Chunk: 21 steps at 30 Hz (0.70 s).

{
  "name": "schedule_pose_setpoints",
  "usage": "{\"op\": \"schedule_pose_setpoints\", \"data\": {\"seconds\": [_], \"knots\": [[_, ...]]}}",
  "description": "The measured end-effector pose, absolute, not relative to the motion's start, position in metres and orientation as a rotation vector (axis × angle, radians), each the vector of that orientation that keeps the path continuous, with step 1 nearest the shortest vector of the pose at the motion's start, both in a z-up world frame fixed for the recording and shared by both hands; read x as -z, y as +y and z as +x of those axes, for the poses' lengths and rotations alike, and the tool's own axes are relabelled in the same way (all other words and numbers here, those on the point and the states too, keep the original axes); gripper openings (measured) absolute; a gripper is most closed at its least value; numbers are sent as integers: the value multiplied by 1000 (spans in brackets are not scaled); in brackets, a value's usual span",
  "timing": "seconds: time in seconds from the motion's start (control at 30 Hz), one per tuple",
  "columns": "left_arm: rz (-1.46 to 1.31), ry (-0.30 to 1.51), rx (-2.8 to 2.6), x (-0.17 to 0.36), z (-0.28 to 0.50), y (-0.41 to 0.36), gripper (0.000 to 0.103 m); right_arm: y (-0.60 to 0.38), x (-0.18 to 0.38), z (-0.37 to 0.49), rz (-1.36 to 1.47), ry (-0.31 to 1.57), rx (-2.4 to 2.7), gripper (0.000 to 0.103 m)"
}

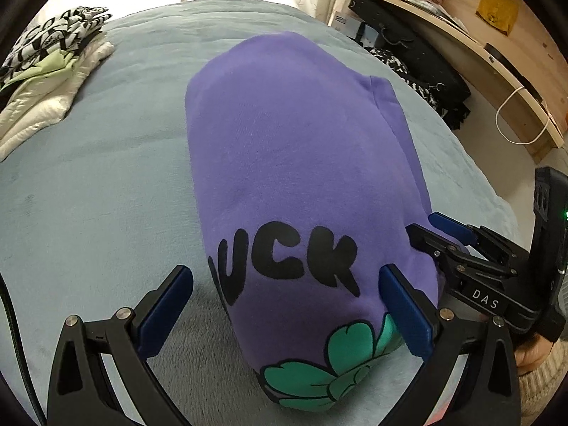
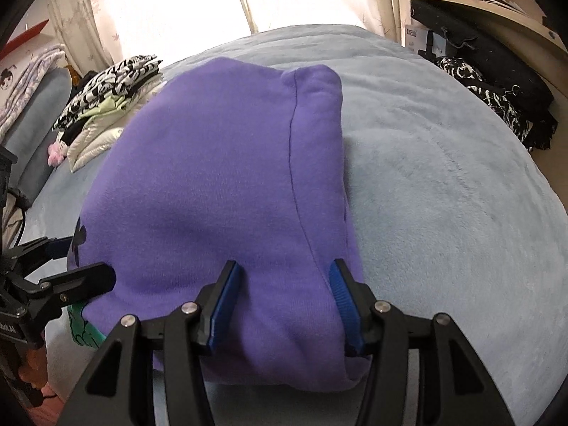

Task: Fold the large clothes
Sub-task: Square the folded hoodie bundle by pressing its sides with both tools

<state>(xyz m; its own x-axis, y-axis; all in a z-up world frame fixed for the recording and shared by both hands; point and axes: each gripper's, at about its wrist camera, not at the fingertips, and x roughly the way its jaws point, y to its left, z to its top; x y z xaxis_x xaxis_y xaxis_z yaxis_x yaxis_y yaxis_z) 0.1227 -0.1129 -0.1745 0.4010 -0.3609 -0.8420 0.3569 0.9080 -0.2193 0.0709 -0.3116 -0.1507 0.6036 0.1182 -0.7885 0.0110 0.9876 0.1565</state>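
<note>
A purple sweatshirt (image 1: 291,142) (image 2: 213,177) with black letters and a green flower print lies folded into a thick packet on the light blue blanket (image 1: 106,177) (image 2: 443,177). My left gripper (image 1: 284,273) (image 2: 85,257) is wide open over the packet's near end, one finger on each side of the lettering. My right gripper (image 2: 284,266) (image 1: 426,229) stands half open at the near right corner. Its tips rest on smooth fabric by the side seam, with nothing bunched between the pads.
A stack of folded clothes (image 1: 53,71) (image 2: 106,106) sits at the blanket's far left. Dark bags (image 1: 426,64) and a wooden shelf (image 1: 497,53) lie past the right edge. A hand (image 1: 532,355) holds the right gripper. Bare blanket lies on both sides of the sweatshirt.
</note>
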Motion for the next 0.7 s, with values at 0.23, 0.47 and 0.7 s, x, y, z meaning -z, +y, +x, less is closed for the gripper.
{"op": "schedule_pose_setpoints", "data": {"seconds": [0.23, 0.47, 0.7], "knots": [[-23, 1079, 416, 163, 121, -107, 102, -309, 144, 70, 153, 916, -55, 53], [-66, 1076, 438, 150, 113, -101, 102, -318, 136, 74, 220, 1027, -16, 76], [-91, 1070, 447, 137, 108, -97, 102, -333, 123, 63, 310, 1050, -44, 87]]}}
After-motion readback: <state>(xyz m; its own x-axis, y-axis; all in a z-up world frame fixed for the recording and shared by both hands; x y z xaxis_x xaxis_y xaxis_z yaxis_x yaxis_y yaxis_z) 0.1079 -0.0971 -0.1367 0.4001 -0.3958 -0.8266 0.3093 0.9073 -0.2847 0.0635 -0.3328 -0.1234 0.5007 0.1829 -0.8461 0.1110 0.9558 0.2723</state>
